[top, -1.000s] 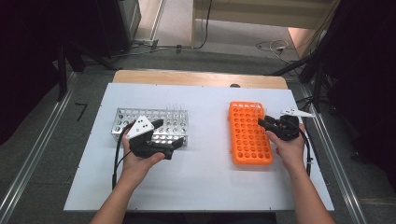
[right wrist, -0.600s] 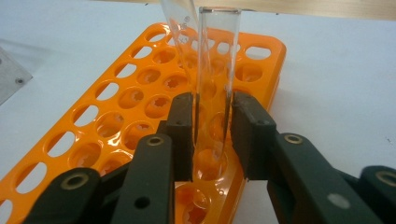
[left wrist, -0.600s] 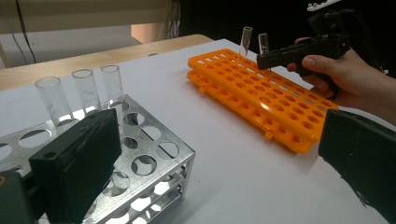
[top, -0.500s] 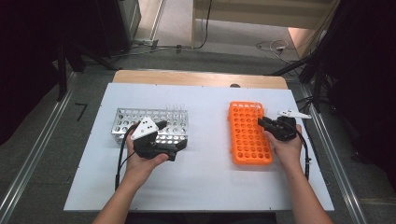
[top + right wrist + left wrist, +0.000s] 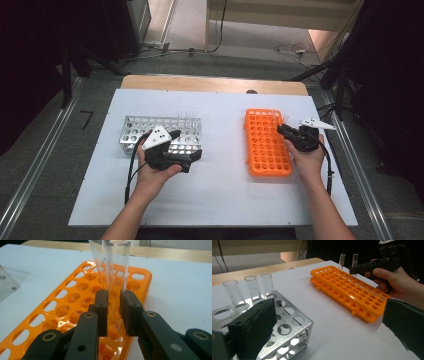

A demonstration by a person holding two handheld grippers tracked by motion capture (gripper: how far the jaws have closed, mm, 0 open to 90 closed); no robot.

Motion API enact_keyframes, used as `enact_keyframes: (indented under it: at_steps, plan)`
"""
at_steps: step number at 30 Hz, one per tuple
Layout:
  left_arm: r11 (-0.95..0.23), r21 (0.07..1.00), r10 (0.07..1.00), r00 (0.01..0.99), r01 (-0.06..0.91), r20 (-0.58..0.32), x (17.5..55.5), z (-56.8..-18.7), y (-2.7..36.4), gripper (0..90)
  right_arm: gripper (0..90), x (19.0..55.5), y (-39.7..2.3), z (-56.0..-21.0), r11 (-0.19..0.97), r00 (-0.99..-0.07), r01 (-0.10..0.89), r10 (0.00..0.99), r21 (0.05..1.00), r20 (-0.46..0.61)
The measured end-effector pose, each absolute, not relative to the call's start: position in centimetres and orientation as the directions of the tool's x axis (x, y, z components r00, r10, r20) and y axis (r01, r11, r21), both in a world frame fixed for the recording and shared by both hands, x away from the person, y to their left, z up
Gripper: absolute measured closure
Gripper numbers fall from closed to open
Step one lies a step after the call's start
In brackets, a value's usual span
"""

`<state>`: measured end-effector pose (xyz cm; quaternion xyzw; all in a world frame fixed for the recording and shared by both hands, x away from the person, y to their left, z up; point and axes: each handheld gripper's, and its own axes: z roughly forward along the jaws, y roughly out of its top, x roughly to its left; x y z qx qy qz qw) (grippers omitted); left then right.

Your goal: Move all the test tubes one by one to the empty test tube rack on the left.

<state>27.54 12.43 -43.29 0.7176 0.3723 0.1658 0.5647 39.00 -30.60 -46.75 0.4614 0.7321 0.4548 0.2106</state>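
Here, a white table [image 5: 215,200], set square to the person so both racks lie in easy reach. On its left part a metal rack [image 5: 131,134] with a few wide glass tubes [image 5: 252,287] standing upright at the far edge, probably kept there as stock. On the right part an orange rack [image 5: 265,150], long side running away from the person, most holes free.

Left gripper [image 5: 192,156] resting low at the near right corner of the metal rack, jaws spread wide with nothing between, seen clearly in the left gripper view; held there as if waiting for a turn, close to the wide tubes.

Right gripper [image 5: 113,312] at the far right corner of the orange rack, jaws just closing and now pinching a thin tube [image 5: 116,277] at the lower half. Gripped low, most likely so that the tube stays upright and the bottom can be steered. Tube bottom seems to be inside a hole or just over it; cannot tell which. Behind it a second thin tube [image 5: 341,260], leaning a little in its hole, near but apart from the held one.
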Motion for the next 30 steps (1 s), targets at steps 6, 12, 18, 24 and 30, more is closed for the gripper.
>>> enact_keyframes:
  at_steps: [6,12,18,24,30]
  plan:
    - [-0.08,0.934,0.719,0.669,0.348,-0.187,27.7,-43.3,12.3,0.0,73.9,38.6,-30.9,-45.9,0.134,-0.484,0.449,0.868,0.883,0.115]
    - [-0.083,0.934,0.717,0.672,0.347,-0.186,27.7,-43.2,12.2,0.0,73.9,38.0,-31.0,-44.5,0.135,-0.495,0.409,0.864,0.902,0.095]
    - [-0.081,0.936,0.716,0.673,0.342,-0.184,27.7,-43.0,12.1,0.0,73.9,37.3,-30.5,-43.1,0.129,-0.522,0.378,0.847,0.917,0.096]
    - [-0.076,0.939,0.715,0.674,0.337,-0.184,27.7,-42.8,12.1,0.0,73.9,36.5,-29.2,-42.1,0.152,-0.571,0.36,0.816,0.92,0.089]
    - [-0.085,0.939,0.712,0.68,0.333,-0.176,27.7,-42.7,11.9,0.0,73.9,35.8,-27.5,-41.7,0.176,-0.618,0.352,0.781,0.919,0.087]
